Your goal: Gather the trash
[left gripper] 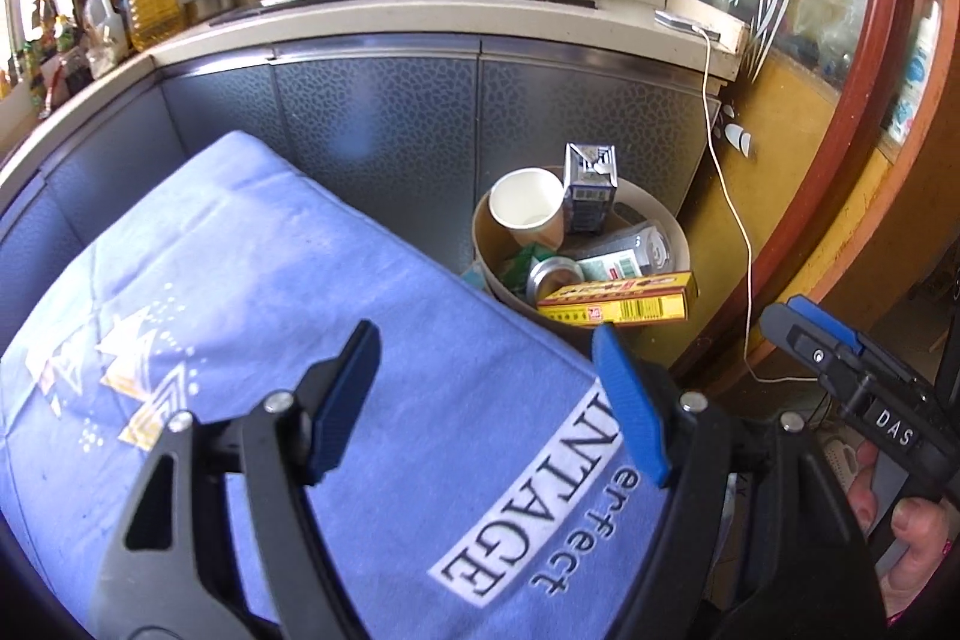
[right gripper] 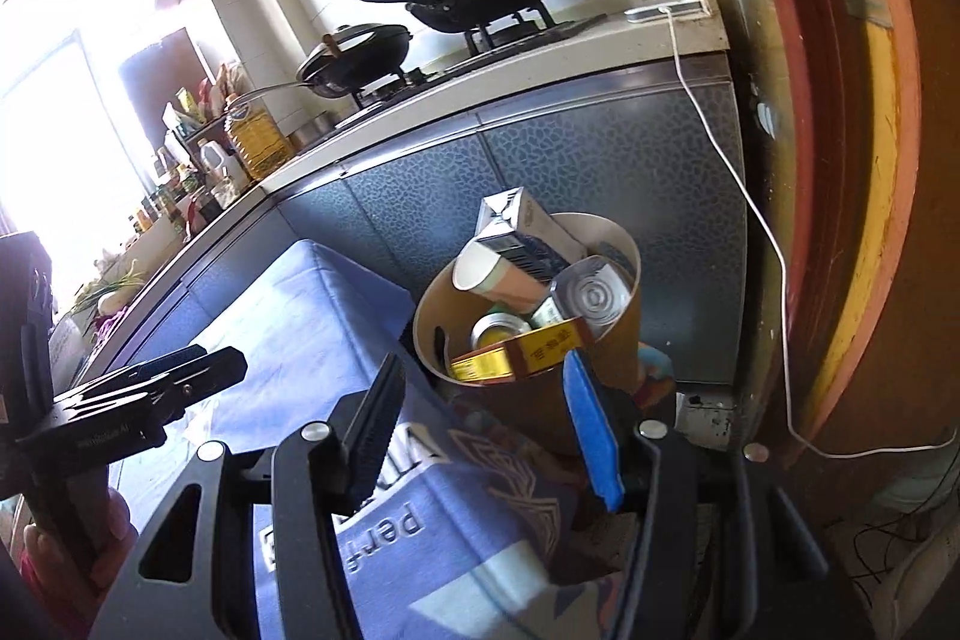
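Both claws, left claw (left gripper: 486,400) and right claw (right gripper: 480,424), stand apart, empty. Trash fills the bin (left gripper: 678,232); its yellow box (left gripper: 618,304) seems perched on the rim—a nudge could spill it.

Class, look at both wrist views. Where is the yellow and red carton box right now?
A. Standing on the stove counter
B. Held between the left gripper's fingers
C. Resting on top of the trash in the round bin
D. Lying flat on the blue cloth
C: the yellow and red carton box lies across the top of the round bin, over the can and wrappers, and neither gripper touches it.
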`<state>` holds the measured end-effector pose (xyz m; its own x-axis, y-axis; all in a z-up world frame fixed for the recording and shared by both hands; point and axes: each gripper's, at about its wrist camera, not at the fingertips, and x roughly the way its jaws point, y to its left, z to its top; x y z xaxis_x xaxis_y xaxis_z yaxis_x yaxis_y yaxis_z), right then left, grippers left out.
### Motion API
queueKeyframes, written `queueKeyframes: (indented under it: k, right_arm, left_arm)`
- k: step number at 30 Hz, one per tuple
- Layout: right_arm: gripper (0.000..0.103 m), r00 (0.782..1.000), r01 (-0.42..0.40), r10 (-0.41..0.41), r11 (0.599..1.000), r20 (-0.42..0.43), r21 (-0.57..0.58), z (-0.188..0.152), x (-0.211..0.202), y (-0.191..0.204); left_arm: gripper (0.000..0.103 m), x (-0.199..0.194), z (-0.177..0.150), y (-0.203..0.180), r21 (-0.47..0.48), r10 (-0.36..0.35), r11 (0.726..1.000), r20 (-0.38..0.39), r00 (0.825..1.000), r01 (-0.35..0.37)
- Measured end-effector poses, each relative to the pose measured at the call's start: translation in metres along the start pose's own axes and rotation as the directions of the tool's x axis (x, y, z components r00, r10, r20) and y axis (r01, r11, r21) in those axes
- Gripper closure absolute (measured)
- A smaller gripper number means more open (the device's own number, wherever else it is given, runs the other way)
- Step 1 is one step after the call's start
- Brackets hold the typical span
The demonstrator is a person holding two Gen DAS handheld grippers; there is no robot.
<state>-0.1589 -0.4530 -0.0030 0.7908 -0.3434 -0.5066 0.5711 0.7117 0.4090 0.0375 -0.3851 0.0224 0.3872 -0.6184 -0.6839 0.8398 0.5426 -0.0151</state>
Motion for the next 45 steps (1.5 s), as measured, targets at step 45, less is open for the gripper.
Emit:
queueKeyframes:
  k: [45]
  right_arm:
    - [0.046,0.995,-0.01,0.013,0.999,-0.099,0.031,-0.007,-0.046,0.023]
  left_arm:
    - [0.006,-0.061,-0.012,-0.024,-0.019,0.148,0.989,0.128,0.981,-0.147]
